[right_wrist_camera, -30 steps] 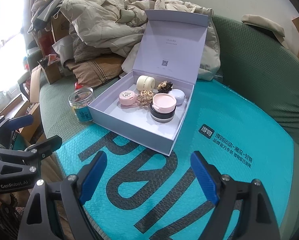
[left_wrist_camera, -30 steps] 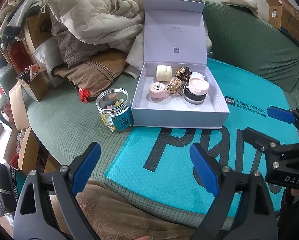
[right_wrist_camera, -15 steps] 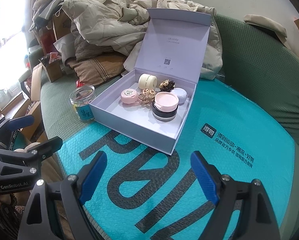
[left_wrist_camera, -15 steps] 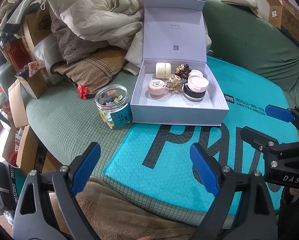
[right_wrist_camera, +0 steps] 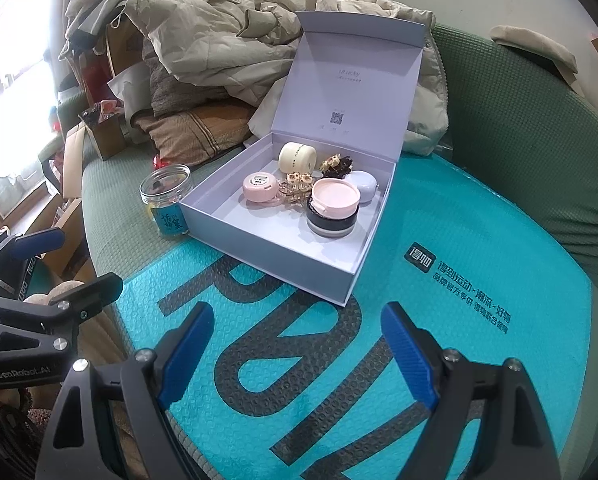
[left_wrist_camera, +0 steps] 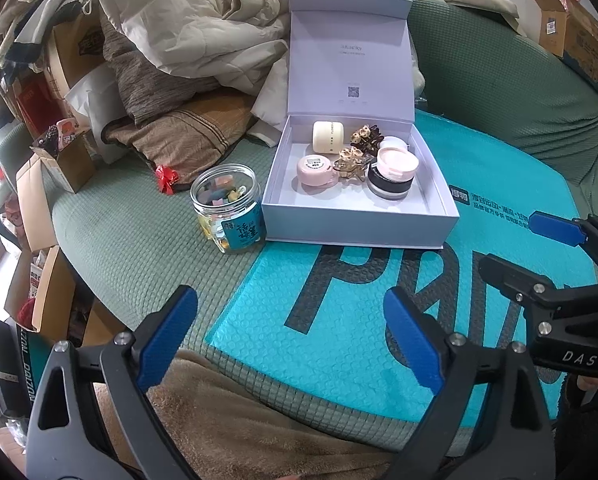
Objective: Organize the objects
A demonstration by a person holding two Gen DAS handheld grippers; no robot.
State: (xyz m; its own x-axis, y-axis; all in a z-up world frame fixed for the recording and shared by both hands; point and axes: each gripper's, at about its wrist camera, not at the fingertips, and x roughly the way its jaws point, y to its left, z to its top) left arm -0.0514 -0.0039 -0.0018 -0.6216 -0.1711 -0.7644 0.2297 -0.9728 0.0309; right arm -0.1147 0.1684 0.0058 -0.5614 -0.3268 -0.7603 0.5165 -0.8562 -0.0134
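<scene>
Both grippers empty; left gripper (left_wrist_camera: 291,336) opening.

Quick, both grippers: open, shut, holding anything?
Left gripper: jaws opening, nothing between them.
Right gripper: open, empty.

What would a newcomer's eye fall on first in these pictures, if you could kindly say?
First the open pale lilac cardboard box with its lid upright, standing on the bright turquoise bubble mailer with big dark letters; small cosmetic jars and gold hair clips are clustered inside. Just left of the box, the lidless clear glass jar with a teal label stands on the green quilted sofa cover, with a heap of beige jackets behind.
</scene>
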